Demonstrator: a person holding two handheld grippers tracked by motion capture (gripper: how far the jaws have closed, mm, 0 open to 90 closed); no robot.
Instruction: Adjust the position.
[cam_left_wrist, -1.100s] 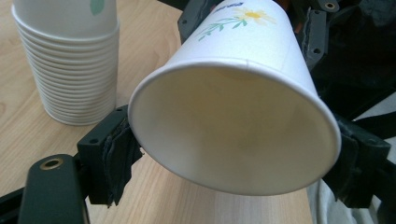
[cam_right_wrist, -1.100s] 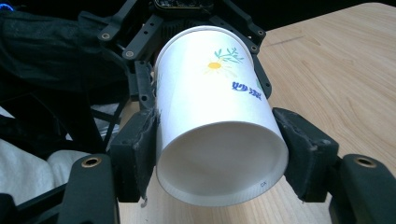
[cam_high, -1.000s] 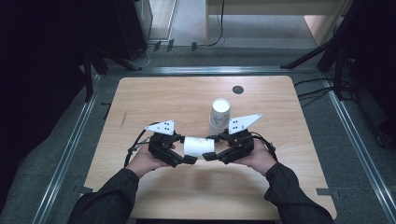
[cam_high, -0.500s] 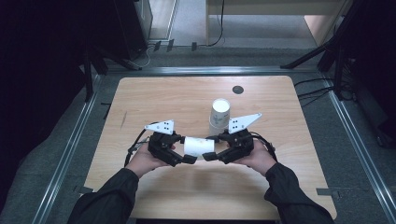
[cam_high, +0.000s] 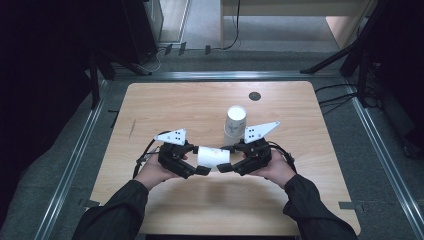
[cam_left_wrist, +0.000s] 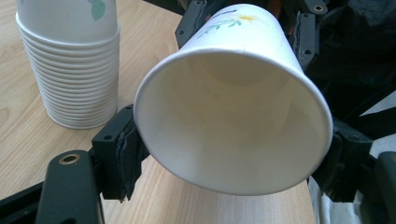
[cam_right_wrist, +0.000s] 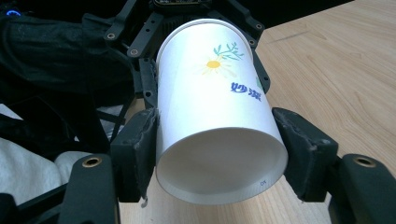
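Observation:
A white paper cup (cam_high: 213, 156) with a flower print lies on its side, held just above the wooden table (cam_high: 175, 105) between both grippers. My left gripper (cam_high: 199, 159) is shut on the cup's open mouth; in the left gripper view its pads (cam_left_wrist: 123, 154) press the rim of the cup (cam_left_wrist: 233, 116) on both sides. My right gripper (cam_high: 227, 158) is shut on the base end, where the pads (cam_right_wrist: 140, 149) in the right gripper view squeeze the cup (cam_right_wrist: 215, 116). A stack of paper cups (cam_high: 235, 125) stands upright just behind it.
The stack of cups (cam_left_wrist: 70, 65) stands close to the held cup, at the left in the left gripper view. A small black round hole (cam_high: 255, 96) sits near the table's far edge. Metal rails border the table, with dark floor beyond.

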